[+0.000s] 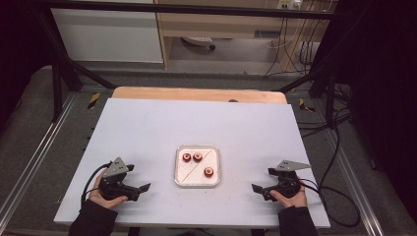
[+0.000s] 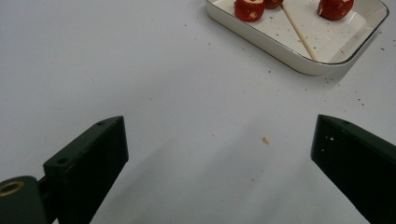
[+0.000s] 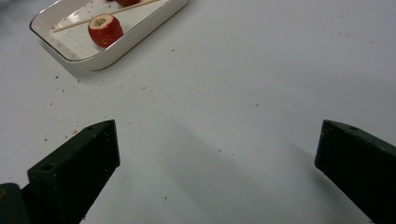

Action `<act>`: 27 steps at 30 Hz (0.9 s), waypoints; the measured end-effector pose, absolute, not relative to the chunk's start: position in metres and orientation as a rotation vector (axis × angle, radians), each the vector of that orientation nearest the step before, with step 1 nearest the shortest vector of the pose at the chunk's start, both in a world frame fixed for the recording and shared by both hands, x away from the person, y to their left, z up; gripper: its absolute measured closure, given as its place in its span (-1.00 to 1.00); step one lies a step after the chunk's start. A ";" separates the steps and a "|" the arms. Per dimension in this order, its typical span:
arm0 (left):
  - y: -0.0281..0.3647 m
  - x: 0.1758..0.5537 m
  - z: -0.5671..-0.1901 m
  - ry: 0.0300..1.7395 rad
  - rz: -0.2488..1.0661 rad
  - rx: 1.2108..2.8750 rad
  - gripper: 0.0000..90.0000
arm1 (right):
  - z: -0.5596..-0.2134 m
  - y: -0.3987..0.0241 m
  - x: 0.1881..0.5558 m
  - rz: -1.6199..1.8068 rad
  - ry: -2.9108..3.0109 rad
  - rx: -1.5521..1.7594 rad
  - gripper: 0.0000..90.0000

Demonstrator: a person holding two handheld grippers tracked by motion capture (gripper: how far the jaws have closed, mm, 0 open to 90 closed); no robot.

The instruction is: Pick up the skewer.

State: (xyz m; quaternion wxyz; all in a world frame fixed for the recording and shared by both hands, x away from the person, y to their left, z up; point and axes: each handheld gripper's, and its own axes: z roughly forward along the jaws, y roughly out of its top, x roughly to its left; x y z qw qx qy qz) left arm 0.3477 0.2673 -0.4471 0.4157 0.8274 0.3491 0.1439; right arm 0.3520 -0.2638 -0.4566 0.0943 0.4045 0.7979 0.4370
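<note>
White table (image 1: 196, 123) across the middle of the high view, scattered with fine crumbs. At centre, a white rectangular tray (image 1: 197, 183) holding 3 red cored fruit pieces (image 1: 208, 171) and a thin wooden skewer (image 1: 196, 165) laid diagonally. Lower left, left gripper (image 1: 142, 189), jaws wide, holding nothing. Lower right, right gripper (image 1: 256, 189), jaws likewise wide and empty. Bare tabletop between each and the tray.

White tray (image 1: 180, 167) holding three red fruits (image 1: 197, 157), skewer (image 1: 196, 166), left tool (image 1: 143, 189), right tool (image 1: 256, 189), both flanking, apart.
</note>
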 end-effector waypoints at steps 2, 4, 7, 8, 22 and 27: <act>0.265 0.347 -0.447 0.875 0.369 2.083 -0.91 | -0.456 -0.264 0.352 1.297 2.367 1.201 -0.99; 0.262 0.348 -0.447 0.878 0.367 2.085 -0.91 | -0.456 -0.264 0.352 1.300 2.363 1.204 -0.99; 0.259 0.348 -0.446 0.890 0.368 2.082 -0.90 | -0.456 -0.264 0.352 1.301 2.362 1.204 -0.99; 0.258 0.348 -0.445 0.892 0.371 2.083 -0.90 | -0.456 -0.264 0.352 1.299 2.361 1.198 -0.99; 0.233 0.348 -0.439 0.892 0.375 2.109 -0.90 | -0.456 -0.265 0.351 1.293 2.362 1.202 -0.99; 0.222 0.349 -0.433 0.885 0.382 2.109 -0.88 | -0.456 -0.264 0.352 1.296 2.363 1.201 -0.99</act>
